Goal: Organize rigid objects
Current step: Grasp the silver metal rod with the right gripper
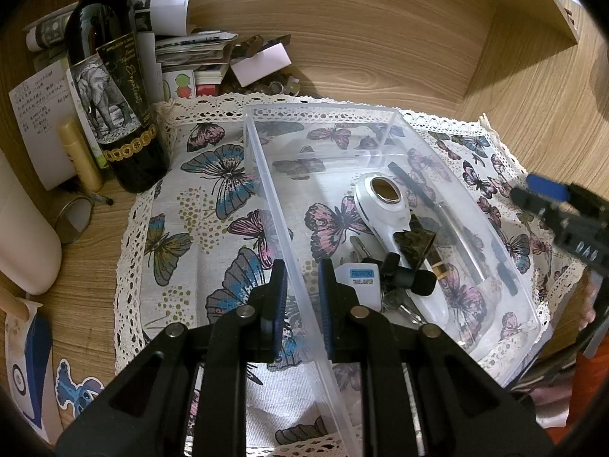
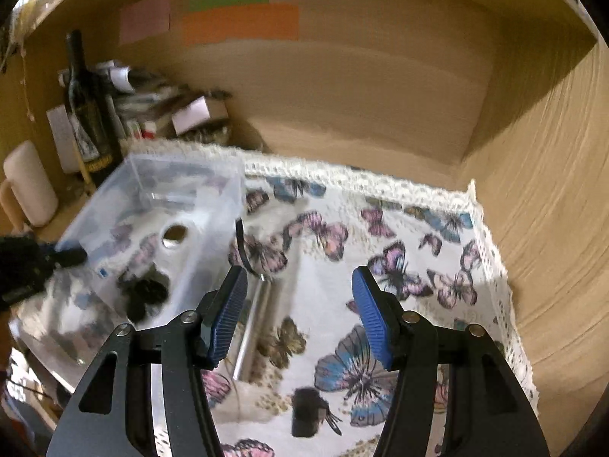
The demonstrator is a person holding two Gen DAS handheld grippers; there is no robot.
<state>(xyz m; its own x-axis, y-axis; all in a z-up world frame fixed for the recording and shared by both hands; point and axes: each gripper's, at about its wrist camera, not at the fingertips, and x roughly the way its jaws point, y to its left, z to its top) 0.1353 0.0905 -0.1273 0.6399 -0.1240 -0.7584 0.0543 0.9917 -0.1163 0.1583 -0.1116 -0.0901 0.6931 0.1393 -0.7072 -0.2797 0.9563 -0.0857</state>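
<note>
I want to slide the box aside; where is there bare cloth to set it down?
Free: butterfly cloth right of the clear box, up to the wooden side wall. Crowded: left of the box, by the wine bottle and paper stack.

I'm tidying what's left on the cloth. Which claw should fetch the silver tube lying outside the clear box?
Right. The right claw is open and the silver tube lies just below it. The left claw straddles the clear box wall, steadying it.

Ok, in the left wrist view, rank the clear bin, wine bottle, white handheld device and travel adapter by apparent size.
1. clear bin
2. wine bottle
3. white handheld device
4. travel adapter, partly hidden by the left gripper clamping the bin wall, so its rank is unsure.
</note>
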